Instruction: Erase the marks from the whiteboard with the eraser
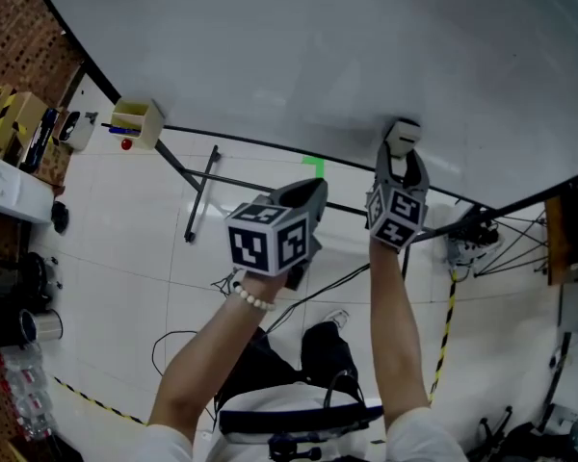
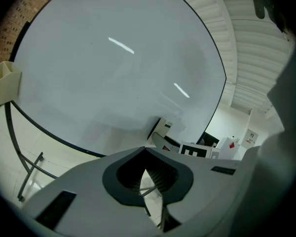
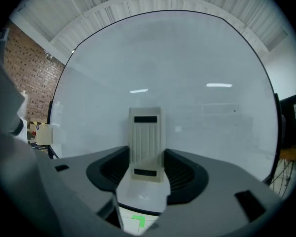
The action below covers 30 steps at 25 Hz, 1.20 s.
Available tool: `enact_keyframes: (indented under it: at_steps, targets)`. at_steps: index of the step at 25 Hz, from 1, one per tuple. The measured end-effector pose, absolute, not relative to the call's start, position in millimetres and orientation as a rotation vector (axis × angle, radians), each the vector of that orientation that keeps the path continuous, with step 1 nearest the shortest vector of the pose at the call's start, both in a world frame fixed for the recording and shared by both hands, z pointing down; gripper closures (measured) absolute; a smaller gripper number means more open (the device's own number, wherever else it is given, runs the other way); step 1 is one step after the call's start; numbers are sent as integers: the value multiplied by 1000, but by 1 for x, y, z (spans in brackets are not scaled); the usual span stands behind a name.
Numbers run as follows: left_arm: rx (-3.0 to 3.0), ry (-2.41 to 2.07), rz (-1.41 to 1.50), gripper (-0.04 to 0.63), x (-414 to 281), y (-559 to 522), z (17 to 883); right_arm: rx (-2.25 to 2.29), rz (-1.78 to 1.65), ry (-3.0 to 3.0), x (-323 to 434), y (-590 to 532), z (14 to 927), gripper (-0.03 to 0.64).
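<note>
Our right gripper (image 3: 147, 156) is clamped on the eraser (image 3: 146, 137), which stands upright between its jaws and presses against the whiteboard (image 3: 187, 58) near the board's lower edge. Our left gripper (image 2: 146, 151) hangs just beside the right one, below that edge and off the board, with its jaws together on nothing. Further out, a small cream box (image 1: 138, 121) sits at the board's left edge. We see a green tape mark (image 1: 314, 167) on the floor beneath.
</note>
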<state>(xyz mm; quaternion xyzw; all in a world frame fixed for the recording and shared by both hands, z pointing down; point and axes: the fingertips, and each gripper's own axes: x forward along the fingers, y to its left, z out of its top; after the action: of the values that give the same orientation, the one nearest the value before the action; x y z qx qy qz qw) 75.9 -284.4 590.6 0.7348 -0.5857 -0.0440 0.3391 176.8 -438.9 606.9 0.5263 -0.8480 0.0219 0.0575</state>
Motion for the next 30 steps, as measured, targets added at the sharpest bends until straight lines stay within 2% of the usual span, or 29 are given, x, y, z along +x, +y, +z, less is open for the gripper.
enact_keyframes:
  at_steps: [30]
  targets:
    - [1794, -1651, -115, 607, -234, -163, 608, 1444, 112, -2658, -204, -328, 635, 362]
